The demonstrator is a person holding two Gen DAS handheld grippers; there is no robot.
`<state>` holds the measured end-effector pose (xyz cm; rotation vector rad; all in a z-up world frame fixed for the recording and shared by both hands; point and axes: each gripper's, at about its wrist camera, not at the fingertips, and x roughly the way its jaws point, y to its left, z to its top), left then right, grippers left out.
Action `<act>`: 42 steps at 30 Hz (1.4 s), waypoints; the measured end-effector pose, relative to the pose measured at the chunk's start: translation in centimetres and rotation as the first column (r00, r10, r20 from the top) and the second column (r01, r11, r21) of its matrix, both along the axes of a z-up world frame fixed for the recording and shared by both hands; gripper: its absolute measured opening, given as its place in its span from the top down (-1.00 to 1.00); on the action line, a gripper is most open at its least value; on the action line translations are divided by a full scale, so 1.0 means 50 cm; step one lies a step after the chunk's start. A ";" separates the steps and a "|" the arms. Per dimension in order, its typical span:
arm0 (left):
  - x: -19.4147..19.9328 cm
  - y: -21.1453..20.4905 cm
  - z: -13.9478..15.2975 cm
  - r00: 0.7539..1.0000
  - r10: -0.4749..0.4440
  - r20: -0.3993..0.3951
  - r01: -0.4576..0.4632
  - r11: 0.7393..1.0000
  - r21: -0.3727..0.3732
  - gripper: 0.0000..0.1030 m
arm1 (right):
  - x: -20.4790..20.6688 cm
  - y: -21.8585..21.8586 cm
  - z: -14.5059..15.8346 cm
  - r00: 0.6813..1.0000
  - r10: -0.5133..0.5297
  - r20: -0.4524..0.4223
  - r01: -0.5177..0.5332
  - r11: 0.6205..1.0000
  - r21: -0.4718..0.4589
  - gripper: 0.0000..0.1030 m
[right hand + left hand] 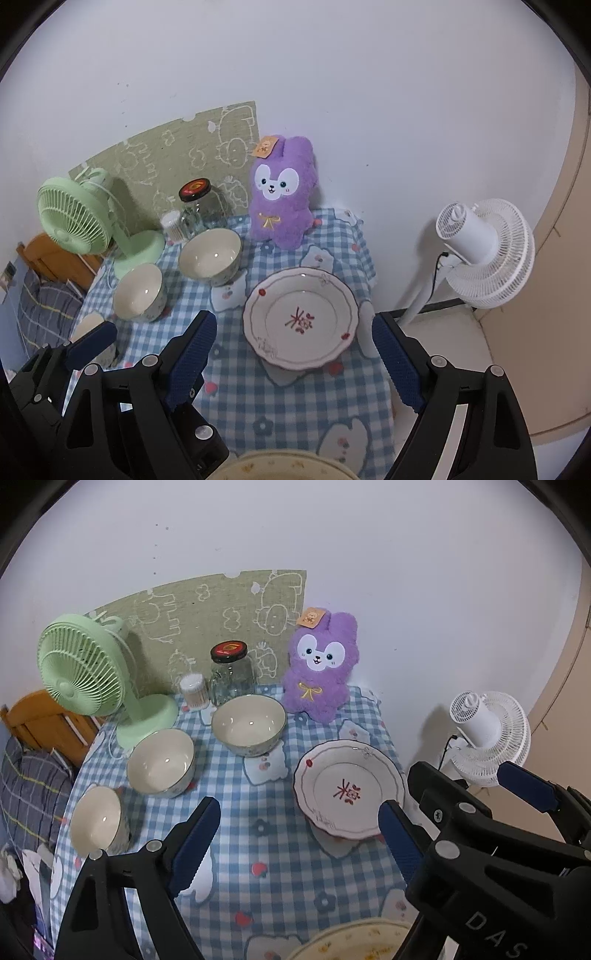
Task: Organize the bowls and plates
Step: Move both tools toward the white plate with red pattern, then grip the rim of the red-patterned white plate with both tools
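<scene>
Plates and bowls are all untouched, so the task looks to be at its very start. A white plate with red marks (301,317) lies near the right edge of the tabletop (295,402), and a yellowish plate (291,466) pokes in at the near edge. Three cream bowls run along the left side: a large bowl (248,723) toward the far edge, a middle bowl (161,761) nearer, and a small bowl (96,819) by the left edge, each apart from the others. The right gripper (295,354) hovers short of the white plate with its fingers spread wide and holding nothing; the left gripper (299,842) hangs likewise open and empty over the cloth. Next, I judge, one plate must be gripped by its rim, which calls for a low, angled approach.
</scene>
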<state>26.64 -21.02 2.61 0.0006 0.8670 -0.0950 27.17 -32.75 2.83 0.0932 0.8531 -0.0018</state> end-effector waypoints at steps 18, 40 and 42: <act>0.147 -0.036 -0.122 0.999 -0.037 -0.040 0.037 0.999 0.010 -0.57 | 0.140 -0.045 -0.132 0.998 -0.041 -0.054 0.040 0.999 -0.017 -0.72; 0.258 -0.065 -0.285 0.989 -0.060 -0.139 0.062 0.998 0.011 -0.34 | 0.230 -0.080 -0.295 0.983 -0.127 -0.134 0.123 0.992 -0.042 -0.63; 0.265 -0.070 -0.298 0.987 -0.063 -0.146 0.067 0.997 0.024 -0.34 | 0.233 -0.084 -0.313 0.979 -0.133 -0.154 0.128 0.991 -0.043 -0.62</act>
